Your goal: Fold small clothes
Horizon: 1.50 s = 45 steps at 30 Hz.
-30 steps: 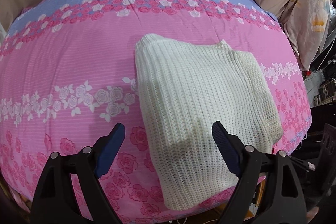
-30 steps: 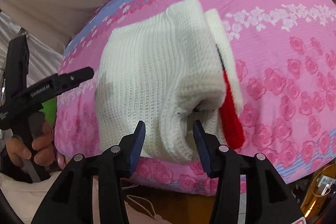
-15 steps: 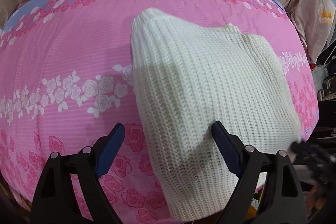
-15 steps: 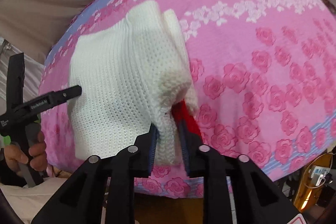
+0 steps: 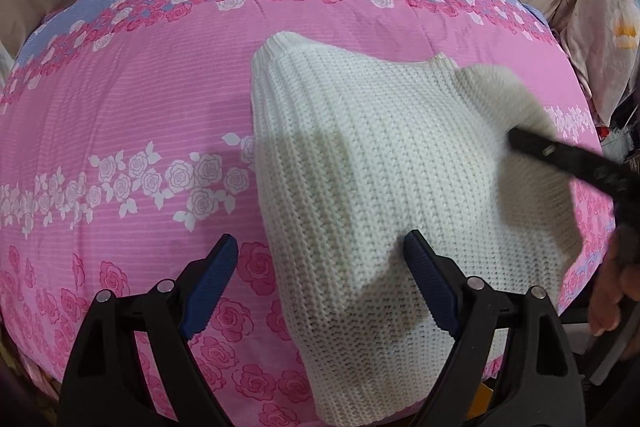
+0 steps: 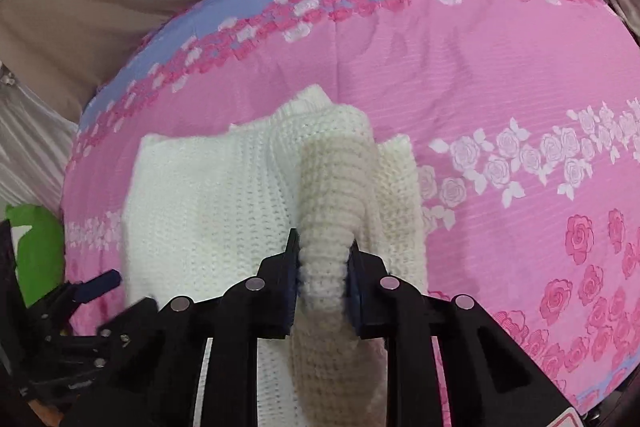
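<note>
Jaws of right gripper (image 6: 322, 267) around sweater (image 6: 224, 211) fold.

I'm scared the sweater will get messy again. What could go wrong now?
Only the right tool pinches the white sweater, on a thick bunch of knit, so the fold could slip out or drop unevenly. The left tool is open and holds nothing, so the rest may drag and bunch up across the pink bedspread. The near end of the sweater lies at the bed's edge and might slide off.
</note>
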Available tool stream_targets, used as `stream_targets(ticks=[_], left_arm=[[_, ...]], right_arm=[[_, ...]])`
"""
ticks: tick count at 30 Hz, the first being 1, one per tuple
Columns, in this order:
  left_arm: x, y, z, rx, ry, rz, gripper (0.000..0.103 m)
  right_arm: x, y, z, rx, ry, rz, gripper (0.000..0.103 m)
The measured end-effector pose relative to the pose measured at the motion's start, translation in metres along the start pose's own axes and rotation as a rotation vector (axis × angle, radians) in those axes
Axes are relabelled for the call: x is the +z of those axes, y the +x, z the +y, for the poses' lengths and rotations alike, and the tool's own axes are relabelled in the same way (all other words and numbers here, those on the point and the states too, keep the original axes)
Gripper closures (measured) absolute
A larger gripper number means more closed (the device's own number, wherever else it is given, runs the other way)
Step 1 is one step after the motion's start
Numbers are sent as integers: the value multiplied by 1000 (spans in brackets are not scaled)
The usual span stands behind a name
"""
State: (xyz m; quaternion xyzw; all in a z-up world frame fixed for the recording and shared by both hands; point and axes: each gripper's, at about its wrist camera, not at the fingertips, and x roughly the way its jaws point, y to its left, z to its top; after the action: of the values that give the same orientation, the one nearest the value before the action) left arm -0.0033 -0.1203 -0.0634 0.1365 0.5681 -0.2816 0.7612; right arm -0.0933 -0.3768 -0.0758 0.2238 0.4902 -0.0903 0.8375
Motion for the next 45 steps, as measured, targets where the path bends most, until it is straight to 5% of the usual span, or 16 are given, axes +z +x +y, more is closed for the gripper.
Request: stream_targets(ticks=[4, 8, 9, 13, 18, 23, 25, 27, 31, 35, 39, 45], left_arm=[[0, 3, 0, -1, -15, -6, 19], [-2, 12, -2, -6, -36, 13, 17], [-2, 12, -2, -1, -40, 9, 17], [-4, -6, 3, -16, -77, -28, 18], [-13, -45, 17, -103, -103, -95, 18], [-25, -13, 27, -75, -109, 31, 18], [-30, 1, 35, -86, -138, 71, 18], [-30, 2, 38, -99, -160, 71, 18], [-31, 2, 32, -67, -116, 47, 17], [-30, 9, 24, -50, -81, 50, 16], [-27, -11, 16, 9, -29, -11, 18], [-14, -35, -2, 65, 62, -113, 17]], right_arm=[[7, -38, 3, 16, -6, -110, 87], [-7, 17, -36, -40, 62, 42, 84], [-11, 21, -42, -5, 88, 24, 84], [-7, -13, -38, 39, 119, -13, 82], [-26, -69, -21, -19, 6, -55, 75], [-68, -54, -19, -23, -10, 68, 60], [-76, -41, -18, -25, 0, 79, 61], [-74, -41, -18, -24, 17, 55, 81], [-61, -80, -21, 28, 73, -54, 83], [-75, -24, -42, -70, 50, 106, 81], [-69, -47, -52, 18, 210, 48, 73], [-36, -97, 8, -19, -6, -119, 79]])
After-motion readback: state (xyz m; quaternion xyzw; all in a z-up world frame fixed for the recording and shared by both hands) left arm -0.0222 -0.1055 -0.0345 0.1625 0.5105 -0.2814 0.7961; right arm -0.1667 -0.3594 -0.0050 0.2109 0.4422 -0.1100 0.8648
